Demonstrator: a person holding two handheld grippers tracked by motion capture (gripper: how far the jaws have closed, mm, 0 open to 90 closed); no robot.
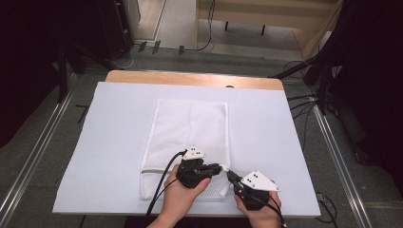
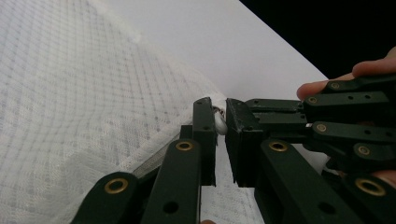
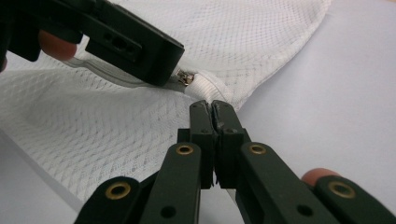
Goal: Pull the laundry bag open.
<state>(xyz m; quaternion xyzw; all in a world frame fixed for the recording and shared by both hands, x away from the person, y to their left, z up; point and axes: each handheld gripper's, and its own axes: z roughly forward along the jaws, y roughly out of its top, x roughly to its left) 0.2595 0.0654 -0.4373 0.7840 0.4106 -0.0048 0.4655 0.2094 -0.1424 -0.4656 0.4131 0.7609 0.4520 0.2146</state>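
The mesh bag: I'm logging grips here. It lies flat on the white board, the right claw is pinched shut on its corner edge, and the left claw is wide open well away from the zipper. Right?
Not quite. The left claw isn't wide open or away: in the left gripper view its jaws stand nearly closed around the zipper pull. The mesh bag does lie on the white board, with the right claw shut on its corner edge.

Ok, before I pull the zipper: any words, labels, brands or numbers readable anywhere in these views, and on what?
None to read: no text on the white mesh bag, none around its zipper pull, none on the white table cover, none on the left hand-held gripper or right hand-held gripper.
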